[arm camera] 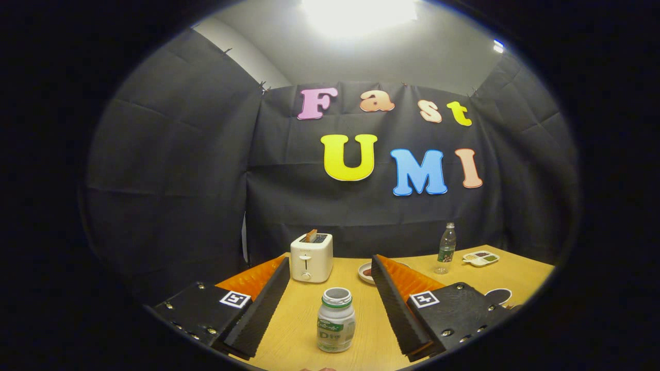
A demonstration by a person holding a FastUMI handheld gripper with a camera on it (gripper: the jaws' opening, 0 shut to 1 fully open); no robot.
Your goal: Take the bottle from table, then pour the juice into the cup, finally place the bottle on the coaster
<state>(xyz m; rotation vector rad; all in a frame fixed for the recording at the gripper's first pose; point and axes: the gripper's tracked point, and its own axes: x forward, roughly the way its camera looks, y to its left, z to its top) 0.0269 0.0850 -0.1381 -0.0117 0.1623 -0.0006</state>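
Note:
A small white juice bottle (335, 319) with a green label stands upright on the wooden table (294, 319), its mouth uncapped. It sits between the two fingers of my gripper (330, 262), nearer their roots than their tips, with a gap on each side. The gripper is open and neither finger touches the bottle. To the right of the right finger lies a round dark thing with a white rim (498, 296), partly hidden by the gripper body. I cannot tell whether it is the cup or the coaster.
A white toaster (311, 256) with a slice in it stands just beyond the fingertips. A small plate (366, 272) peeks out by the right fingertip. Farther right stand a clear water bottle (446, 248) and a divided white dish (480, 257).

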